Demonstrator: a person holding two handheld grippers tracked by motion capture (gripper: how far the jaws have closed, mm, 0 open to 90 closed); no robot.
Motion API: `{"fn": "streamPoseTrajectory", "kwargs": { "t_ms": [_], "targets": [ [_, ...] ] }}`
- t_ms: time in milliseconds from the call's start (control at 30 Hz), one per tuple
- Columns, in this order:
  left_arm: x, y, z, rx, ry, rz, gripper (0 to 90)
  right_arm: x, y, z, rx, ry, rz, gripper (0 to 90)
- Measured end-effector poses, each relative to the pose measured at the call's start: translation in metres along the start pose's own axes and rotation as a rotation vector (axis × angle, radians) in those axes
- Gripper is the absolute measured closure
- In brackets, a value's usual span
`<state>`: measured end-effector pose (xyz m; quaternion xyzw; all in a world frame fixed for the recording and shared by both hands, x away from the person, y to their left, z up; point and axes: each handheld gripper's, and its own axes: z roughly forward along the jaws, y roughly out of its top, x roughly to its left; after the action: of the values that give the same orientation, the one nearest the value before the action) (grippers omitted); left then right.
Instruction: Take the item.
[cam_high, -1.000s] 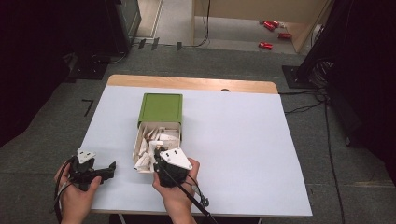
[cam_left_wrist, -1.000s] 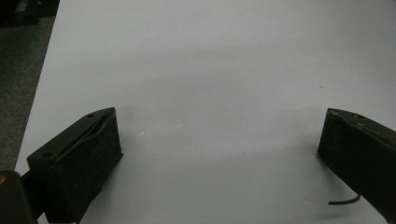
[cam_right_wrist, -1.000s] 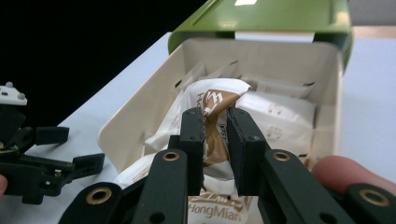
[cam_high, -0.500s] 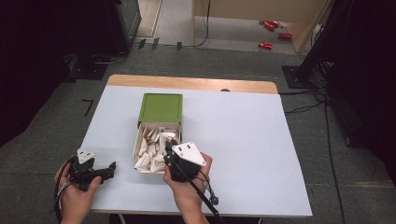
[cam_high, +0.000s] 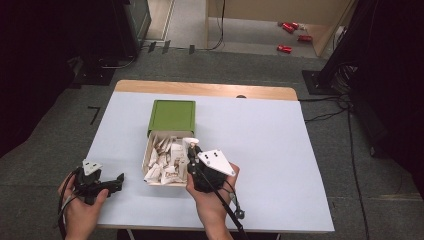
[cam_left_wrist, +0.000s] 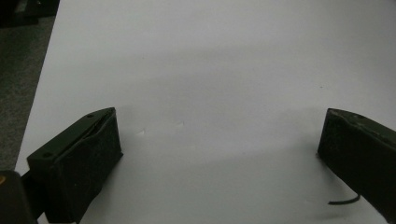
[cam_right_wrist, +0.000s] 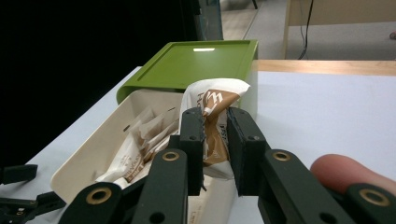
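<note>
Above the white tray's (cam_high: 148, 159) right edge, the right gripper (cam_right_wrist: 215, 135) pinches a brown-and-white sachet (cam_right_wrist: 215, 100), lifted clear of the others. The green lid (cam_high: 172, 116) is slid back. Near the table's (cam_high: 280, 150) front-left corner, the left gripper (cam_left_wrist: 219, 154) gapes wide, empty.

Right gripper (cam_right_wrist: 215, 135) clamped on a brown-and-white sachet (cam_right_wrist: 214, 107), above the near end of the cream drawer (cam_right_wrist: 88, 154); green lid (cam_right_wrist: 196, 63) beyond.
</note>
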<state>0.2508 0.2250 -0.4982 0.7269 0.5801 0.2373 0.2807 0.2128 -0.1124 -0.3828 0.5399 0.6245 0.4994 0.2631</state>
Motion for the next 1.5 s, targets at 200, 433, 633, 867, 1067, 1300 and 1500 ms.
{"fn": "streamPoseTrajectory", "kwargs": {
  "t_ms": [200,433,633,867,1067,1300,1500],
  "targets": [
    [0.0,0.0,0.0,0.0,0.0,0.0,0.0,-0.012,0.001,-0.004,-0.006,-0.019,0.018,78.1],
    [0.0,0.0,0.0,0.0,0.0,0.0,0.0,-0.026,0.0,-0.007,-0.019,-0.038,0.02,78.1],
    [0.0,0.0,0.0,0.0,0.0,0.0,0.0,-0.035,-0.001,-0.007,-0.02,-0.06,0.027,78.1],
    [0.0,0.0,0.0,0.0,0.0,0.0,0.0,-0.048,-0.005,-0.007,-0.023,-0.082,0.032,78.1],
    [0.0,0.0,0.0,0.0,0.0,0.0,0.0,-0.055,-0.008,-0.006,-0.018,-0.096,0.044,78.0],
    [0.0,0.0,0.0,-0.001,0.0,-0.001,0.0,-0.065,-0.013,-0.003,-0.011,-0.119,0.053,78.0],
    [0.0,0.0,0.0,-0.001,0.0,-0.001,0.0,-0.072,-0.021,0.002,0.006,-0.136,0.062,78.0]
  ]
}}
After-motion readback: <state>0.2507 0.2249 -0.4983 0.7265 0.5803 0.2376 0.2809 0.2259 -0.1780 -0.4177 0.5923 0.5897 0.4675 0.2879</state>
